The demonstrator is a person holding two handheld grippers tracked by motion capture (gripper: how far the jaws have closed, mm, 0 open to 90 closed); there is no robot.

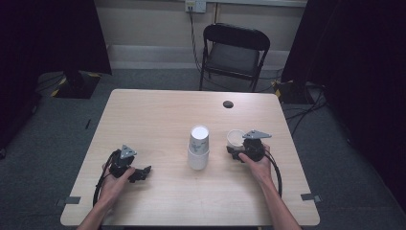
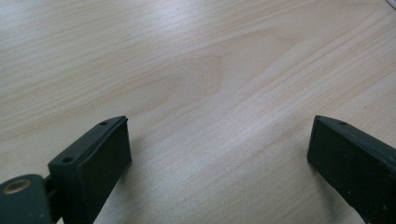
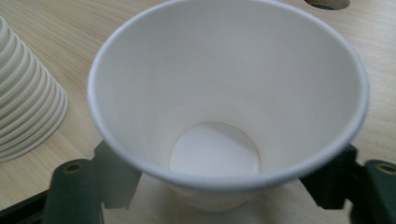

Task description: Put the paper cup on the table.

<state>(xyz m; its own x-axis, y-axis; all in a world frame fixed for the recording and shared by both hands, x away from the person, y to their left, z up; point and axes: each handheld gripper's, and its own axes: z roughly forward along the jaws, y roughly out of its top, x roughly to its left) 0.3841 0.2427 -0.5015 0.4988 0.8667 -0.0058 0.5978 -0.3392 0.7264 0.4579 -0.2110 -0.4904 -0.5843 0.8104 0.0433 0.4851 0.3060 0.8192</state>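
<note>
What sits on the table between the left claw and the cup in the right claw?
A stack of upturned paper cups stands between the left claw and the cup held by the right claw, as the high view shows.

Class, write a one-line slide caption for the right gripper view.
Right gripper clasping an empty white paper cup, beside a stack of upturned white paper cups on the pale wooden table.

In the right gripper view, the white paper cup (image 3: 224, 98) hides the inner faces of the right gripper (image 3: 219, 186), so contact between jaw and cup wall cannot be seen. The ribbed stack of upside-down white paper cups (image 3: 25, 93) is cut off by the left edge. The dark round hole in the tabletop (image 3: 327, 3) (a cable port, perhaps) is clipped at the top. In the left gripper view, the left gripper (image 2: 217, 158) runs off the bottom edge.
</note>
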